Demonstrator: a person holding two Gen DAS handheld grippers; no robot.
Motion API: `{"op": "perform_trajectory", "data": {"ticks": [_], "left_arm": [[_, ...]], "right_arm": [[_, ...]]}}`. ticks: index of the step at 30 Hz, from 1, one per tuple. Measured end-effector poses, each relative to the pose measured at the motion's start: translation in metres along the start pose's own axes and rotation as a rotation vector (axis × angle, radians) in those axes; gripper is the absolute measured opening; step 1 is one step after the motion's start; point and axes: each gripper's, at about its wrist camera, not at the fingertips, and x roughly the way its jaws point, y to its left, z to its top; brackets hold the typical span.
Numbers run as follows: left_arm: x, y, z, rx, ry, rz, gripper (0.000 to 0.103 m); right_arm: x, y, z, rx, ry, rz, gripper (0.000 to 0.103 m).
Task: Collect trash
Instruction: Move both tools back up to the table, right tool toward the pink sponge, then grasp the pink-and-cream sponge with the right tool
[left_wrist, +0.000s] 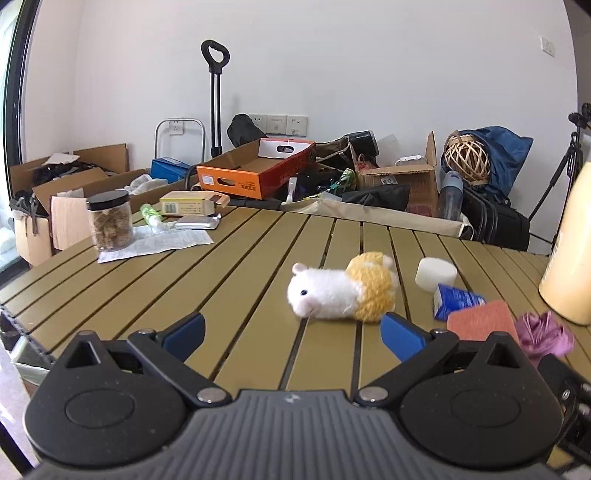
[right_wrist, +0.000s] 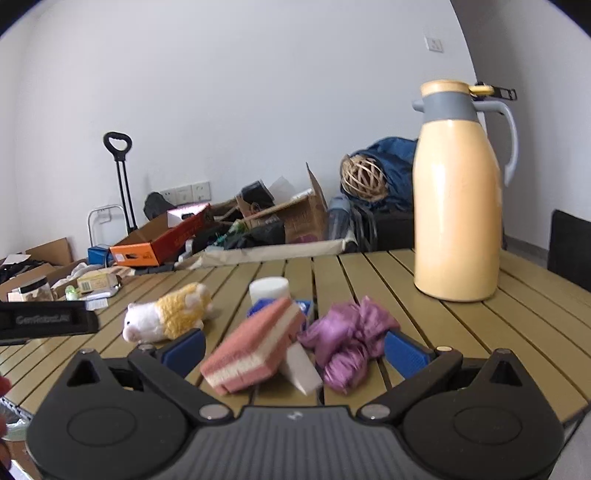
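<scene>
A crumpled purple wrapper (right_wrist: 347, 338) lies on the slatted table, beside a pink-and-white sponge (right_wrist: 255, 349) that leans on a white wedge (right_wrist: 303, 369). Behind them are a blue packet (right_wrist: 264, 306) and a white foam cylinder (right_wrist: 268, 290). My right gripper (right_wrist: 293, 350) is open, its blue pads on either side of the sponge and wrapper. My left gripper (left_wrist: 291, 334) is open just short of a white-and-yellow plush hamster (left_wrist: 341, 291). The left wrist view also has the cylinder (left_wrist: 436, 274), blue packet (left_wrist: 456, 300), sponge (left_wrist: 482, 319) and wrapper (left_wrist: 545, 334) to its right.
A tall cream thermos jug (right_wrist: 458, 195) stands at the table's right. At the far left are a jar (left_wrist: 109, 221), a paper sheet (left_wrist: 159, 242), a small box (left_wrist: 192, 203) and a green bottle (left_wrist: 149, 214). Cardboard boxes (left_wrist: 258, 168) and bags clutter the floor behind.
</scene>
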Motion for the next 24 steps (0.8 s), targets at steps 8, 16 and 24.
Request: {"op": "perform_trajectory", "data": {"ticks": [8, 16, 24], "left_arm": [[0.034, 0.014, 0.001, -0.038, 0.019, 0.027, 0.103], [0.057, 0.033, -0.006, -0.041, 0.055, 0.032, 0.103], [0.065, 0.049, -0.008, -0.066, 0.072, 0.034, 0.103]], "right_arm": [[0.038, 0.044, -0.002, -0.231, 0.000, -0.046, 0.103], [0.083, 0.084, -0.014, -0.383, 0.050, -0.140, 0.103], [0.101, 0.092, -0.023, -0.435, 0.104, -0.220, 0.098]]}}
